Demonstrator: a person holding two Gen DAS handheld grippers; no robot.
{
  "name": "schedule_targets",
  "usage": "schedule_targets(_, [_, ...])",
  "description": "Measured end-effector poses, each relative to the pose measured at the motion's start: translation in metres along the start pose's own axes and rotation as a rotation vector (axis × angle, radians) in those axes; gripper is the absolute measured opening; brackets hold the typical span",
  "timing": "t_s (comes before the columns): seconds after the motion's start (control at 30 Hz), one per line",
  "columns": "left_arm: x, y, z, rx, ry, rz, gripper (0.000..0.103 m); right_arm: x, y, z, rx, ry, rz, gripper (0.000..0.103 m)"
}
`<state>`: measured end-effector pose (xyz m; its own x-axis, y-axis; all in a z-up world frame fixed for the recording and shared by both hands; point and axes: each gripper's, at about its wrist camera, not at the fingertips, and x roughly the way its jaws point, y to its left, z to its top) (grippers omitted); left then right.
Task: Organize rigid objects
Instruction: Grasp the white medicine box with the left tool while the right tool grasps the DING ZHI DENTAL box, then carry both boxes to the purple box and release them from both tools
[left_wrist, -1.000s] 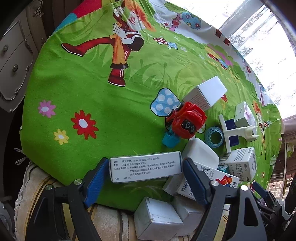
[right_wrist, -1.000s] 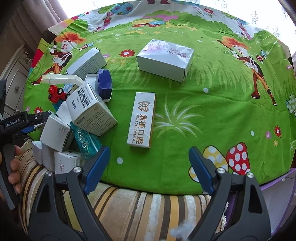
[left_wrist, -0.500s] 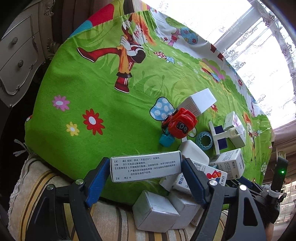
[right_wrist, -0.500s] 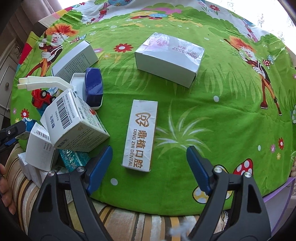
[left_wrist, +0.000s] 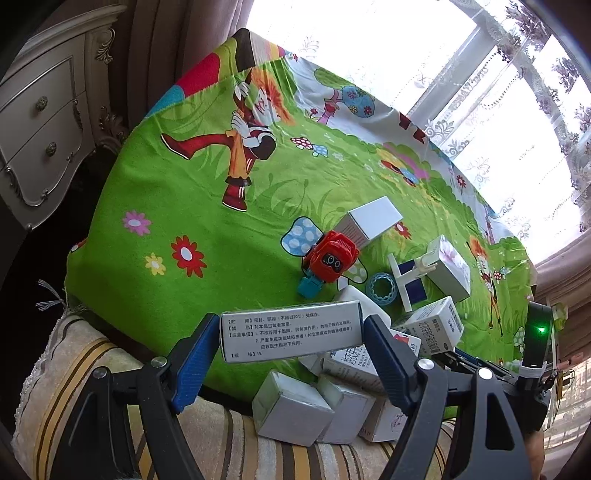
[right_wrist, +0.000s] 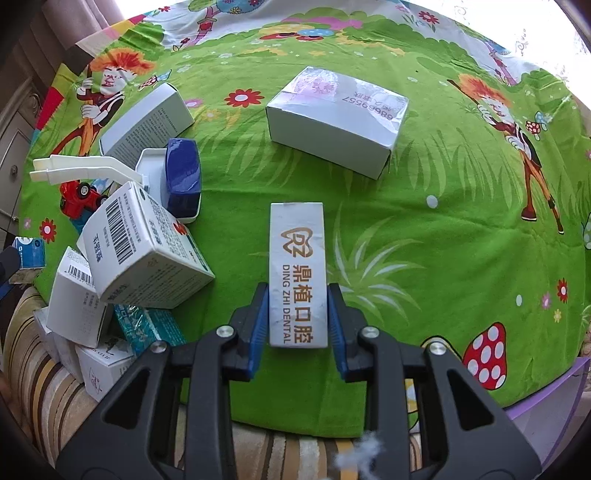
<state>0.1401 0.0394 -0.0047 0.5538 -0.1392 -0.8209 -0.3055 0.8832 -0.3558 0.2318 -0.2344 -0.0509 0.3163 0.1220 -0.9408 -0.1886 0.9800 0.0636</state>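
Gripping a long white carton (left_wrist: 291, 332) end to end, the left gripper (left_wrist: 290, 343) carries it crosswise above the near edge of the green cloth (left_wrist: 177, 206). Both blue pads press on the carton's short ends, a hold that probably suits it because the long printed face stays level and the box cannot swing. It hangs clear of the cloth, over the heap of boxes (left_wrist: 325, 402) that spills off the cloth's edge onto a striped cushion (left_wrist: 74, 387). A red toy car (left_wrist: 330, 258), a blue ring (left_wrist: 382, 288) and a white clip (left_wrist: 410, 273) lie just beyond the heap, so lifting the carton over them avoids knocking them about.

In the right view, the right gripper (right_wrist: 297, 317) has just been closing and its pads now clamp the near end of the dental box (right_wrist: 298, 273) across its narrow width. That box lies flat on the cloth, its long side pointing away from the camera, apart from the clutter at left and short of the big white box (right_wrist: 336, 122) farther back. Taking it by the narrow sides at one end looks like the only grip these jaws can span; the far end may droop once it is lifted. The barcoded box (right_wrist: 144, 251) leans on the heap beside it, near but not touching.
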Motion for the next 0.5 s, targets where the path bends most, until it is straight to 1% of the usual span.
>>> schedule_targets(0.1, [-0.006, -0.006, -0.005, 0.011, -0.019, -0.007, 0.079, -0.014, -0.008, -0.008, 0.02, -0.037, 0.006, 0.035])
schedule_targets(0.3, [-0.022, -0.019, -0.015, 0.038, -0.056, -0.018, 0.079, -0.042, -0.006, -0.024, 0.032, -0.106, -0.005, 0.035])
schedule_targets(0.5, [-0.035, -0.038, -0.03, 0.079, -0.065, -0.051, 0.079, -0.072, -0.014, -0.047, 0.059, -0.165, 0.008, 0.035])
